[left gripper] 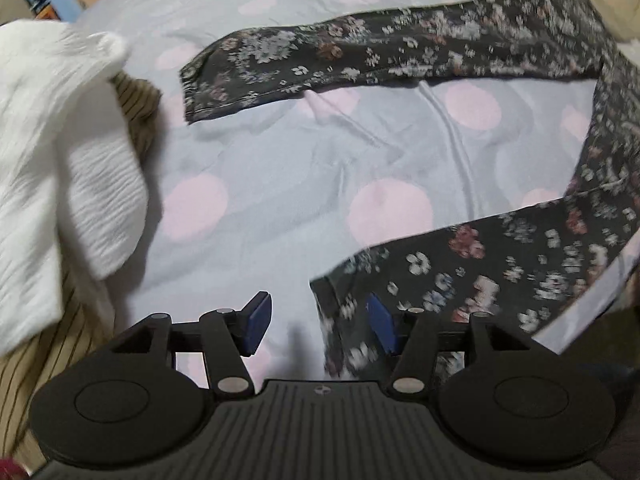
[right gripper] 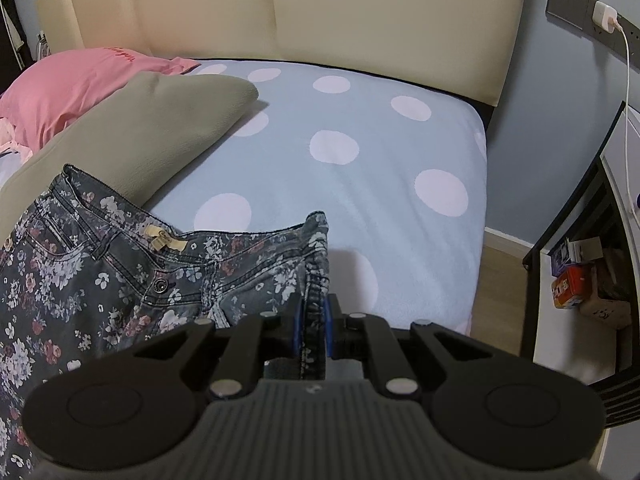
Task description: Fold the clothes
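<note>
my right claw (right gripper: 311, 330) pinches the waistband of the floral jeans (right gripper: 80, 264) on the dotted bed (right gripper: 360, 184); my left claw (left gripper: 318, 326) gapes, hem between its pads, ungripped.

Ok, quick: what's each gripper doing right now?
Left gripper: open, gripping nothing; a leg hem of the floral jeans lies between its pads.
Right gripper: shut on the jeans' waistband.

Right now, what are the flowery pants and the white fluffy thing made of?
The flowery pants look like denim: matte dark grey printed with flowers, with stitched seams, a metal button and a label at the waistband. The right claw is shut on the waistband edge. The white fluffy thing looks like soft knit or ribbed cloth, judging by its fine wavy ridges; it is blurred, so I can't be sure.
</note>
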